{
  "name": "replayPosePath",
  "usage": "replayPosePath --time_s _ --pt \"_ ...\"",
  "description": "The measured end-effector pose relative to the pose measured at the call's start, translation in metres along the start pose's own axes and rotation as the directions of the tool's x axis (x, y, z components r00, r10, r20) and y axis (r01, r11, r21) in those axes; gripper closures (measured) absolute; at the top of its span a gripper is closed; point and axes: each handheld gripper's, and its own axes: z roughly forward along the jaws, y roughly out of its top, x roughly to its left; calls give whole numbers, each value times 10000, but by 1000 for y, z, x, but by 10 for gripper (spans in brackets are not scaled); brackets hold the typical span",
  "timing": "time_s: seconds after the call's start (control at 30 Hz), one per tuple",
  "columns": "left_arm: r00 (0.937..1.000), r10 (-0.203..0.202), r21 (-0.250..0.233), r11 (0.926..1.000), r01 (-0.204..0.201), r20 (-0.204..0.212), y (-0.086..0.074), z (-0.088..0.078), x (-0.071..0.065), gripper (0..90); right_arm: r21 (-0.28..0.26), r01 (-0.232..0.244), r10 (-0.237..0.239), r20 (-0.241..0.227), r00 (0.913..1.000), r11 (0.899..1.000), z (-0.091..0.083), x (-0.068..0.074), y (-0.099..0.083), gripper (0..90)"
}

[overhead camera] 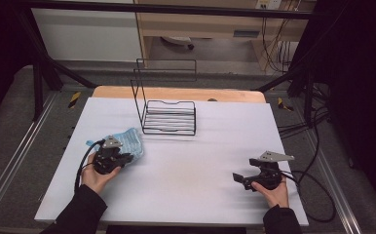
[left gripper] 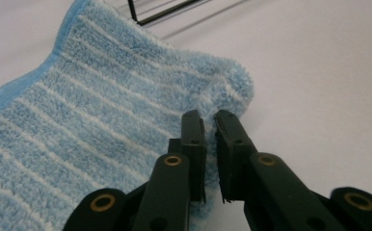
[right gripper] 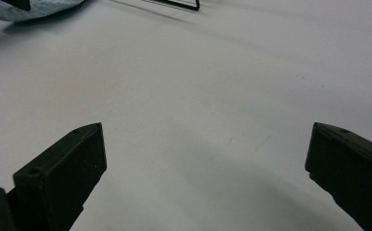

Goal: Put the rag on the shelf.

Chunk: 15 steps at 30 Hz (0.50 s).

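Black left tongs [left gripper: 209, 122] pinch the blue towel [left gripper: 92, 110] at centre frame; right tongs [right gripper: 205, 159] gape wide over the bare white table [right gripper: 213, 77].

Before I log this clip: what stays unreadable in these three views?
- Striped blue terry cloth: far side cut off by the left gripper view's edge; in the high view, the left gripper covers its near part.
- Black wire rack: just a corner in either gripper view.
- Right gripper: body out of frame.
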Motion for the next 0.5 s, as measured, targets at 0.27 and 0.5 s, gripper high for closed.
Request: replayPosePath --time_s 0.27,0.5 --pt "9994 -126 7 9999 126 333 0 1 -15 825 -7 -1 1 -2 10000 10000 0 0 0 14" --pt "9990 -187 38 9998 185 394 1 3 -26 824 2 -9 9 -8 10000 10000 0 0 0 15"
